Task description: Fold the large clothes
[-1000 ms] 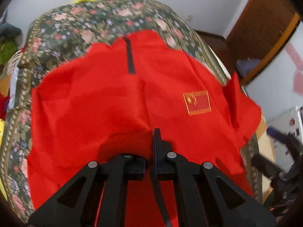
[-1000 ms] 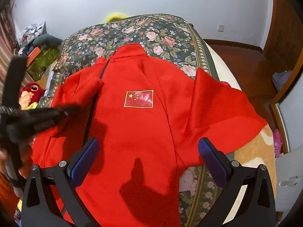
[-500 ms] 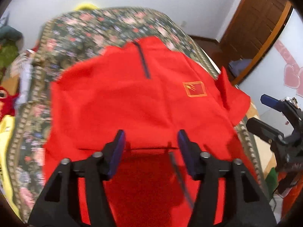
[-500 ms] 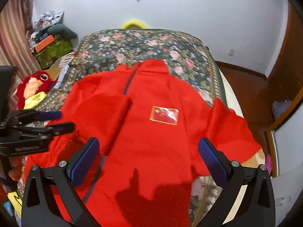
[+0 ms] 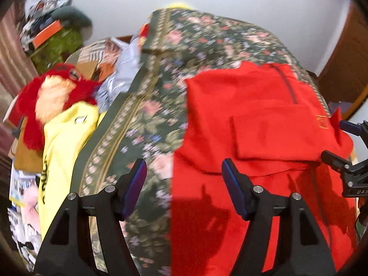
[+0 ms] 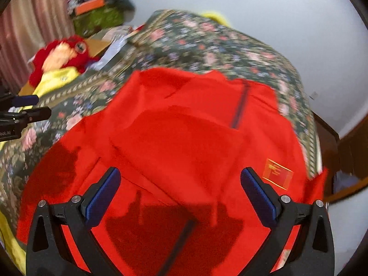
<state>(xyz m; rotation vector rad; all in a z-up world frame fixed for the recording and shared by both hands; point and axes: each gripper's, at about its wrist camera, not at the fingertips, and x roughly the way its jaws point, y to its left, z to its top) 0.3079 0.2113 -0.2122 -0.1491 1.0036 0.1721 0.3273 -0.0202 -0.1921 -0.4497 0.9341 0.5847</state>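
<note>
A large red jacket (image 5: 253, 119) with a dark zip and a flag patch (image 6: 277, 173) lies spread on a floral bedspread (image 5: 156, 105). Its left sleeve is folded in over the chest (image 6: 174, 138). My left gripper (image 5: 184, 184) is open and empty, above the jacket's left edge and the bedspread. My right gripper (image 6: 180, 191) is open and empty, above the jacket's lower middle. The right gripper also shows at the right edge of the left wrist view (image 5: 345, 142). The left gripper shows at the left edge of the right wrist view (image 6: 23, 108).
A red plush toy (image 5: 50, 92) and a yellow garment (image 5: 62, 142) lie left of the bed, with boxes and clutter (image 5: 53, 30) behind. A white wall (image 6: 276, 18) stands behind the bed. A wooden door (image 5: 345, 69) is at the right.
My left gripper opened, let go of the sleeve, which now lies folded over the chest, and swung left. My right gripper moved in over the jacket and turned left.
</note>
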